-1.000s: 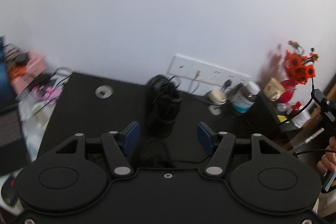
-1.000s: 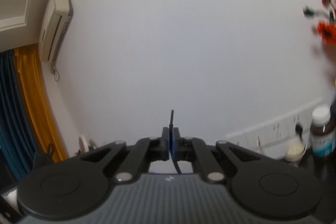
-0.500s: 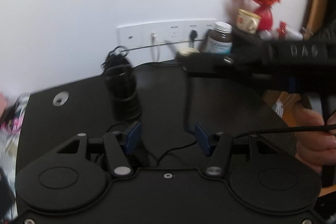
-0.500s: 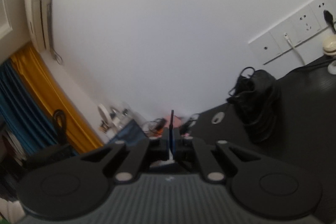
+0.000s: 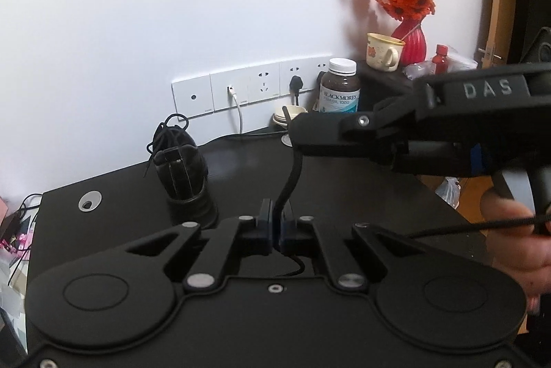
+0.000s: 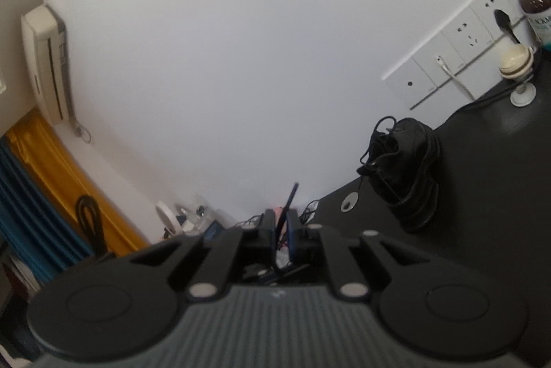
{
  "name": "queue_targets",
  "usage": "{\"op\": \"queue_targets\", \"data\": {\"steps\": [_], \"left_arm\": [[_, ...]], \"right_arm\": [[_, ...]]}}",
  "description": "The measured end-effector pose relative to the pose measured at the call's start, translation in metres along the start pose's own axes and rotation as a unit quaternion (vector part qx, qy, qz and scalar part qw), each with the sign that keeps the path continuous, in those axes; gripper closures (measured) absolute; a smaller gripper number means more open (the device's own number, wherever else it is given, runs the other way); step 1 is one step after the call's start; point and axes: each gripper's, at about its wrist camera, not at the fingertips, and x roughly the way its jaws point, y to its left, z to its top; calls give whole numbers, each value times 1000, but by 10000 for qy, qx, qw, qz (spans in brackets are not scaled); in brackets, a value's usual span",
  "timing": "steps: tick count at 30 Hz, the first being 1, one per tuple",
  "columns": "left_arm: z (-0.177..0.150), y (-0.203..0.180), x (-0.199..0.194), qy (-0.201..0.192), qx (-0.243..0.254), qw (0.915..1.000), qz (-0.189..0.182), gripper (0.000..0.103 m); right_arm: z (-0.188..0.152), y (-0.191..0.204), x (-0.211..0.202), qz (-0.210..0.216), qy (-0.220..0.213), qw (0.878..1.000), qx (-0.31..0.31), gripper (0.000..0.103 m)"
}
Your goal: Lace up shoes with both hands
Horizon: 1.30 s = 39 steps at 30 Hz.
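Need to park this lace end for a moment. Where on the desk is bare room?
Bare desk lies between the shoe and the supplement bottle; also left of the shoe, around the cable grommet. The back right corner is crowded: bottle, mug, vase.

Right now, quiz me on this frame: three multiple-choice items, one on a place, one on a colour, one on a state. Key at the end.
1. Where is the black shoe?
A. Standing on the black table, near the wall sockets
B. On the floor under the table
C. Held in the left tongs

2. What colour is the cap of the brown bottle?
A. Red
B. White
C. Black

3. What state are the left tongs in?
A. Wide open over the shoe
B. Shut on nothing
C. Shut on the black lace

Key:
1 A: the shoe rests on the table, apart from both tools.
2 B: the bottle cap is white.
3 C: the left tongs are closed with the lace rising out from between them.
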Motion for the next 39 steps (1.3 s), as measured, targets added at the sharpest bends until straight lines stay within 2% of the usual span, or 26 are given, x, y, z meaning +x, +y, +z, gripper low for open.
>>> {"op": "queue_targets", "data": {"steps": [2, 4, 8, 10, 11, 15, 18, 20, 21, 24, 25, 26, 28, 31, 33, 39], "left_arm": [[0, 0, 0, -15, 31, 10000, 17, 100], [-1, 0, -1, -44, 81, 9999, 41, 100], [-6, 0, -1, -46, 257, 9996, 63, 100], [-8, 4, -1, -5, 252, 9997, 65, 100], [-9, 7, 0, 36, 210, 9997, 68, 100], [-9, 17, 9, 585, -82, 9978, 308, 95], [-13, 26, 18, 1135, -402, 9918, 433, 86], [-19, 33, 24, 1424, -606, 9870, 428, 74], [-22, 36, 26, 1542, -683, 9848, 418, 74], [-32, 47, 29, 1758, -933, 9796, 285, 72], [-35, 50, 30, 1806, -1000, 9782, 242, 68], [-37, 51, 30, 1835, -1047, 9772, 209, 59], [-41, 56, 30, 1893, -1142, 9752, 146, 51], [-50, 67, 31, 2023, -1406, 9692, 56, 51], [-56, 75, 31, 2097, -1615, 9643, -7, 47], [-63, 87, 30, 2124, -1922, 9579, -210, 44]], "right_arm": [[1, 0, 1, -34, 18, 10000, 27, 93], [1, 0, 5, -27, 46, 10000, 59, 84], [-3, 2, 16, 21, 181, 9998, 86, 83], [-4, 2, 23, 7, 221, 9997, 114, 88], [-4, 3, 25, -12, 207, 9997, 117, 99], [-5, 7, 33, -252, 198, 9995, -9, 99], [-5, 13, 40, -627, 168, 9973, -329, 99], [-7, 19, 45, -938, 133, 9932, -675, 99], [-9, 21, 48, -1078, 122, 9904, -856, 99], [-15, 25, 58, -1269, 157, 9848, -1176, 99], [-17, 27, 62, -1308, 170, 9834, -1249, 99], [-19, 28, 65, -1347, 183, 9819, -1322, 99], [-22, 29, 73, -1414, 229, 9792, -1438, 99], [-27, 30, 83, -1461, 323, 9768, -1530, 99], [-31, 31, 88, -1480, 389, 9756, -1572, 99], [-39, 30, 104, -1491, 597, 9740, -1598, 99]]}}
